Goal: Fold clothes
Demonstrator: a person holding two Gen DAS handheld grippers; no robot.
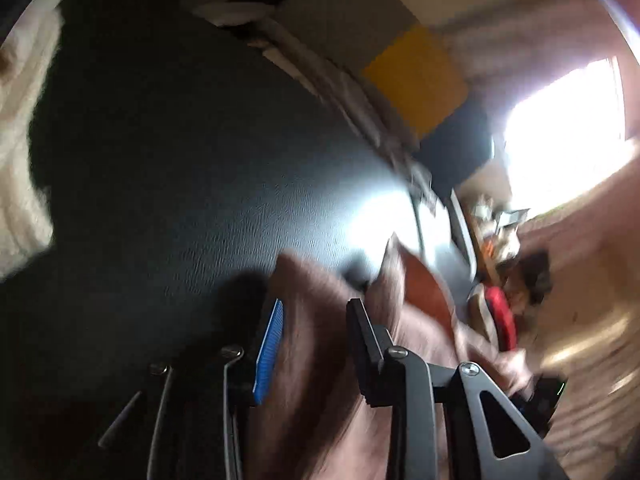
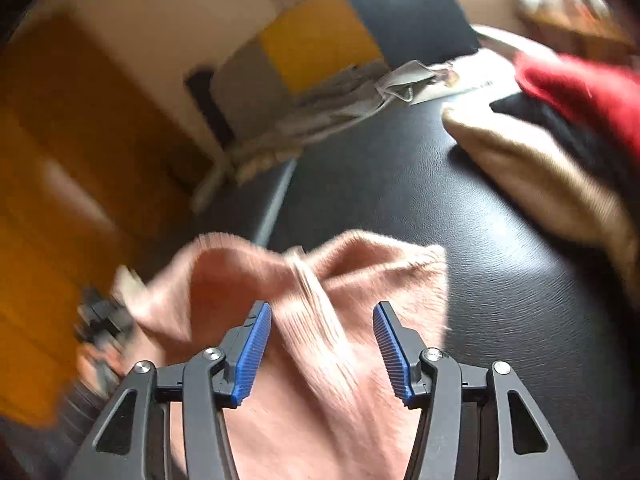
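A black leather-textured bench point(image 2: 500, 280) carries a pink knit garment point(image 2: 320, 380) and stacked folded clothes point(image 2: 540, 152).

No text, label, brand, number or sign can be read in either view. Both pictures are blurred, and the surfaces that show carry no legible marking.
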